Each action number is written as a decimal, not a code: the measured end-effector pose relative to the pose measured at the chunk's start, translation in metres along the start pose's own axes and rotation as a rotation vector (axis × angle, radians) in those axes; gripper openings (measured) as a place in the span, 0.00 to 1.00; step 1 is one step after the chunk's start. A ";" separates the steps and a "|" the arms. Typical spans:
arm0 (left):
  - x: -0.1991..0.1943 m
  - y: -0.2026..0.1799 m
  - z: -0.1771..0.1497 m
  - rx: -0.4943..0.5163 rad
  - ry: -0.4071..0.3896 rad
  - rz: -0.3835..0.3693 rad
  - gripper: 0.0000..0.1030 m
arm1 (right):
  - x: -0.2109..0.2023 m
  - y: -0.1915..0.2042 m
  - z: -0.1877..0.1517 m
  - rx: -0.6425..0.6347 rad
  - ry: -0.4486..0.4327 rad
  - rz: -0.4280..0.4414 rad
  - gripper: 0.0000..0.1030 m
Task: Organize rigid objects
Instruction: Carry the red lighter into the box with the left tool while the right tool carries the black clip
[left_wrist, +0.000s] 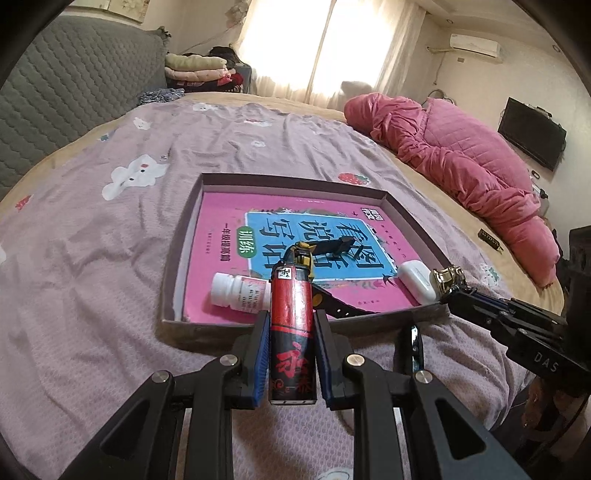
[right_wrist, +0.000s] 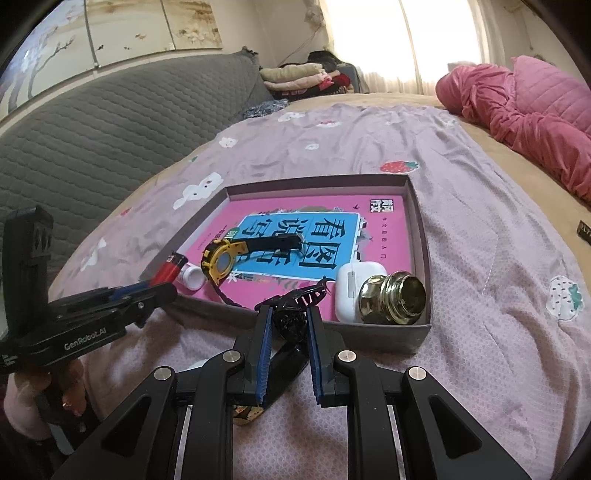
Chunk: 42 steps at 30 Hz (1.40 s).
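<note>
1. Left wrist view: the left tongs (left_wrist: 289, 347) squeeze a red and black lighter (left_wrist: 291, 332) between their blue pads. The lighter sticks out over the near wall of a flat cardboard box (left_wrist: 291, 181) on the bed (left_wrist: 92, 229).
2. Inside the box lies a pink book (left_wrist: 314, 229) (with a blue picture on it). On the book sit a white pill bottle (left_wrist: 238, 293) lying on its side, a yellow and black watch (left_wrist: 325, 251), and a white earbud case (left_wrist: 417, 280) in the near right corner.
3. The right tongs (left_wrist: 452, 291) reach in from the right, beside a shiny gold knob (left_wrist: 447, 278).
4. Right wrist view: the right tongs (right_wrist: 289, 325) are closed on a black hair claw clip (right_wrist: 295, 310), just at the box's near wall.
5. The gold knob (right_wrist: 393, 297) lies in the near right corner, touching the earbud case (right_wrist: 349, 291). The watch (right_wrist: 221, 260) lies in the middle of the book (right_wrist: 384, 240).
6. The left tongs (right_wrist: 162, 284) hold the lighter (right_wrist: 170, 267) at the box's left corner, next to the pill bottle (right_wrist: 194, 277).
7. A pink quilt (right_wrist: 524, 110) is bunched up far off on the bed (right_wrist: 480, 258).
</note>
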<state>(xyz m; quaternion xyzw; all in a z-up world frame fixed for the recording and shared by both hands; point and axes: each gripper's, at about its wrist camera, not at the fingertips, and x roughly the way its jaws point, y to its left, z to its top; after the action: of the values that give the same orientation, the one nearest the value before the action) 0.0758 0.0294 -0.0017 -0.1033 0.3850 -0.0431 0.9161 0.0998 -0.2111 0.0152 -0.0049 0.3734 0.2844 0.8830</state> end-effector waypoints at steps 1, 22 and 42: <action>0.004 0.000 0.001 -0.004 0.009 -0.003 0.22 | 0.001 0.001 0.000 -0.001 0.004 0.005 0.18; 0.030 0.023 0.022 -0.084 0.020 0.003 0.22 | 0.008 0.003 0.002 -0.009 -0.004 -0.001 0.18; 0.050 0.035 0.032 -0.109 0.024 0.029 0.22 | 0.030 0.007 0.013 -0.034 0.016 -0.005 0.18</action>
<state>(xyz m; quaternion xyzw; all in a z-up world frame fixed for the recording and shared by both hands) 0.1335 0.0608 -0.0221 -0.1472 0.3993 -0.0099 0.9049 0.1217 -0.1875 0.0065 -0.0232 0.3755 0.2883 0.8805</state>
